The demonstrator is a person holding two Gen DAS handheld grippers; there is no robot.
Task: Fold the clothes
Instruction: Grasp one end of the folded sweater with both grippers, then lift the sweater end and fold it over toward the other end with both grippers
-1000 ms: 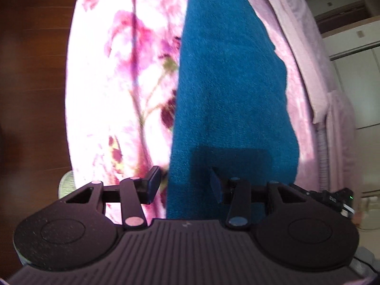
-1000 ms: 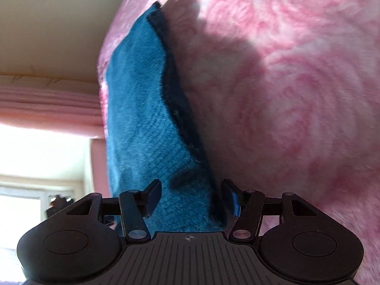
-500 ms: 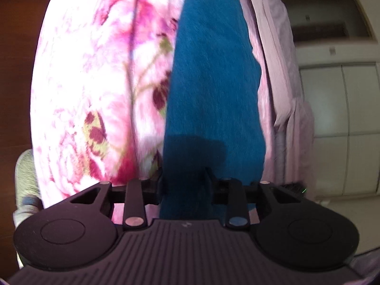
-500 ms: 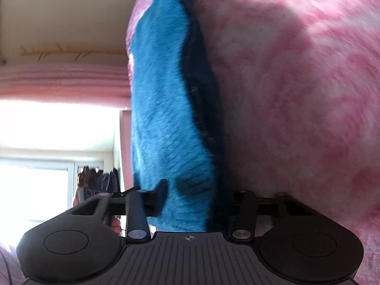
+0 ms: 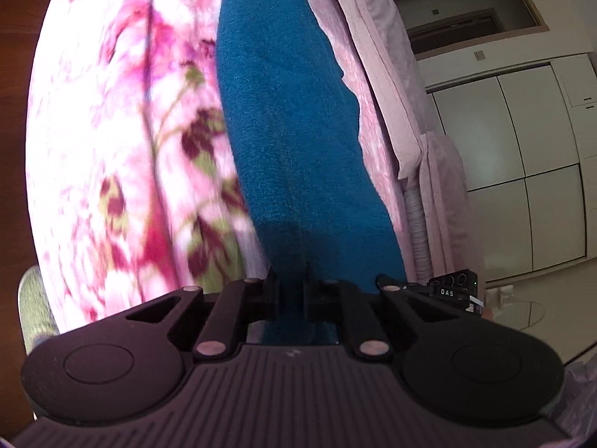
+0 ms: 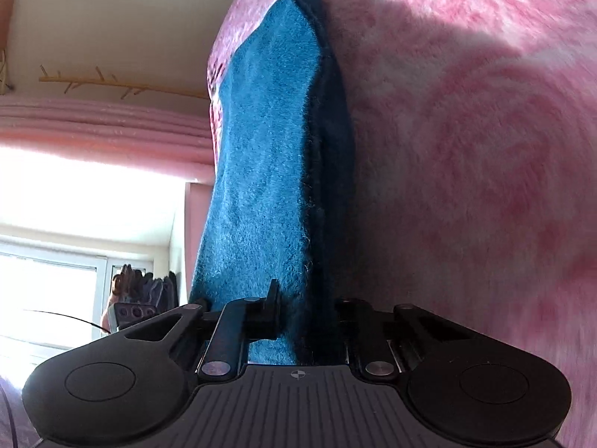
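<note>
Gripping the blue cloth [image 5: 294,142], both claws clamp its edge against the pink floral blanket [image 5: 123,119].

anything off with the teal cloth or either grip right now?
Nothing stands out. The left gripper and the right gripper are each shut on an edge of the teal cloth, which lies on the pink floral blanket. No tear or slipped grip shows; the doubled edge looks even in the right wrist view.

White letters "DAS" on small black device [image 5: 453,291] at right edge of left wrist view, nothing else readable, no text in right wrist view
</note>
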